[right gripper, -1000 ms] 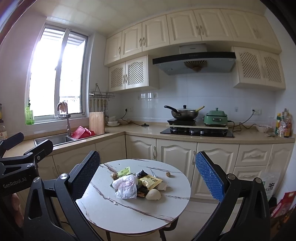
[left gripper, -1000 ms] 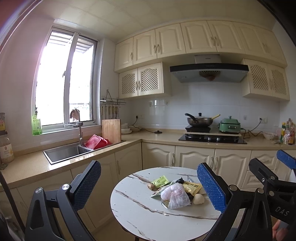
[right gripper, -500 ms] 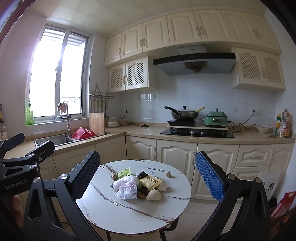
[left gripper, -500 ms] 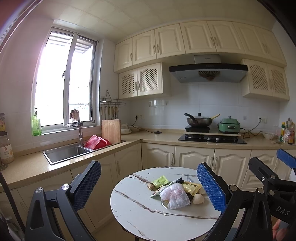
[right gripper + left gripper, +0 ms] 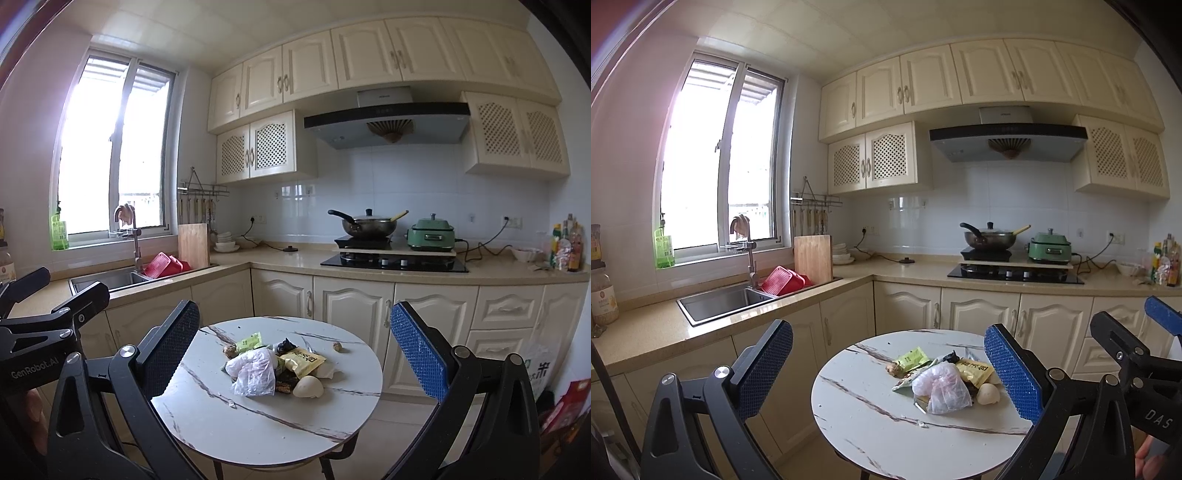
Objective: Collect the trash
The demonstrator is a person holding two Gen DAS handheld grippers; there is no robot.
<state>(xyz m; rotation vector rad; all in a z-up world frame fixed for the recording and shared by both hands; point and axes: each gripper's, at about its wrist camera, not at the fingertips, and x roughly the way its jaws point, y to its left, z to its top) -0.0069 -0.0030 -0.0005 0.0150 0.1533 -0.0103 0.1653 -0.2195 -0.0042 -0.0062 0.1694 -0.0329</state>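
Note:
A pile of trash lies on a round white marble table (image 5: pixel 871 428) (image 5: pixel 258 432): a crumpled clear plastic bag (image 5: pixel 940 387) (image 5: pixel 255 374), a yellow snack packet (image 5: pixel 975 371) (image 5: pixel 303 360), a green wrapper (image 5: pixel 910 357) (image 5: pixel 249 341), a black scrap (image 5: pixel 285 346), an eggshell (image 5: pixel 988 394) (image 5: pixel 308 387) and a small nut (image 5: pixel 337 346). My left gripper (image 5: pixel 888 373) is open and empty, held back from the table. My right gripper (image 5: pixel 295 354) is open and empty, also short of the pile.
Cream cabinets and a beige counter run behind the table, with a sink (image 5: pixel 720 301), red basket (image 5: pixel 783 281), cutting board (image 5: pixel 813 258), wok (image 5: pixel 991 238) and green cooker (image 5: pixel 1049 248). A bag (image 5: pixel 537 373) and red box (image 5: pixel 565 406) stand on the floor at right.

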